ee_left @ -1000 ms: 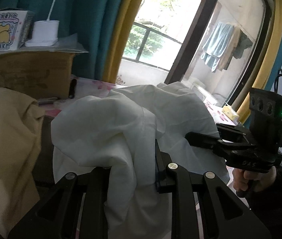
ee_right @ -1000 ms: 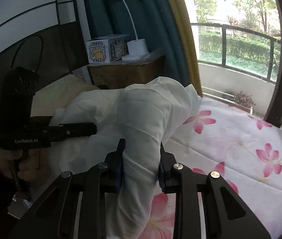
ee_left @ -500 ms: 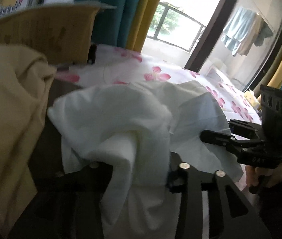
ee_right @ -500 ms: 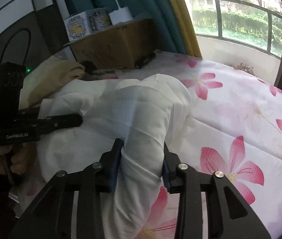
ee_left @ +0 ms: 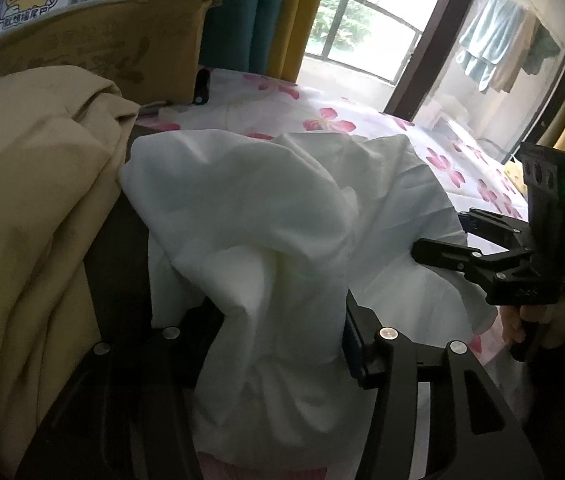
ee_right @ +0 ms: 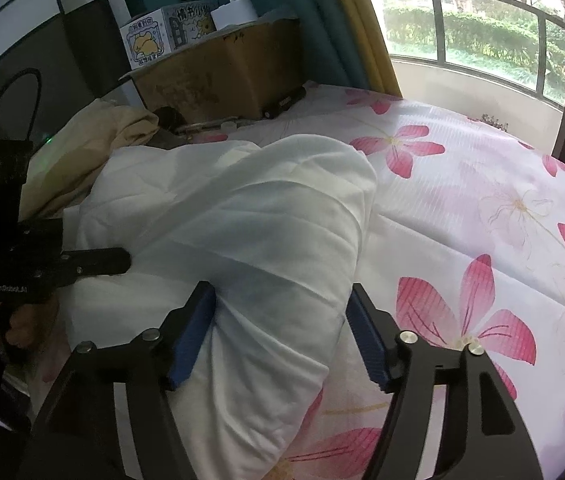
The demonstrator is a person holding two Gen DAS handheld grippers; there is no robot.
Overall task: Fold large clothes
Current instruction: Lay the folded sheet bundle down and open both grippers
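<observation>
A large white garment (ee_left: 266, 216) lies bunched on the flowered bed sheet (ee_right: 482, 208). My left gripper (ee_left: 282, 320) straddles a thick fold of it. Its jaws are opening, and the cloth bulges loosely between them and hides the left finger. My right gripper (ee_right: 282, 332) stands over the garment's (ee_right: 250, 224) other end. Its blue pads (ee_right: 192, 332) are spread and its jaws are opening, with a slack roll of cloth between them. The right gripper (ee_left: 454, 232) shows at the garment's right edge in the left wrist view. The left gripper's finger (ee_right: 98, 262) lies against the cloth's left side in the right wrist view.
A beige garment (ee_left: 34, 200) is heaped at the left, next to the white one. Behind it stands a cardboard box (ee_right: 218, 68) with a cartoon-printed carton (ee_right: 146, 44) on top. Teal and yellow curtains and a balcony window lie beyond. Bare flowered sheet spreads to the right.
Both grippers sank with the white garment, which now rests on the bed. Both pairs of jaws widened from a tight pinch, and the cloth between them has slackened.
</observation>
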